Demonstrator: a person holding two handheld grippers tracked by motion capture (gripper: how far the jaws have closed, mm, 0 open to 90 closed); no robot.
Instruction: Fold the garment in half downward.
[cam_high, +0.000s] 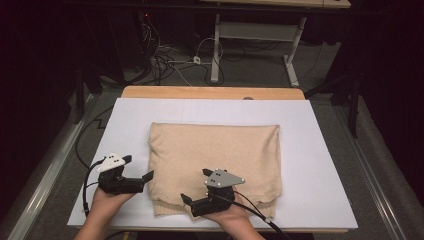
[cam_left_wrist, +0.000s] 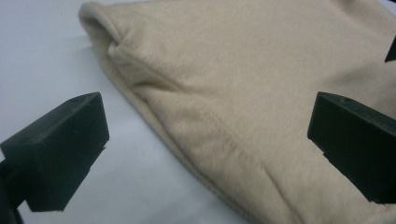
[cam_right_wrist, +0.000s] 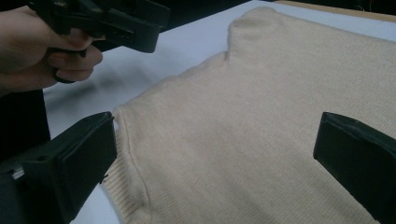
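While held low at the near left edge of the folded beige sweater (cam_high: 215, 160), left gripper (cam_high: 139, 168) aimed rightward, jaws spread wide, one over the white board (cam_high: 320, 150), one over the knit. Right gripper (cam_high: 196, 186) angled leftward above the ribbed hem, jaws likewise apart, clamping nothing.

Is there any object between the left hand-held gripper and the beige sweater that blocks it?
No. The left hand-held gripper is open beside the sweater, with bare white table cover between them.
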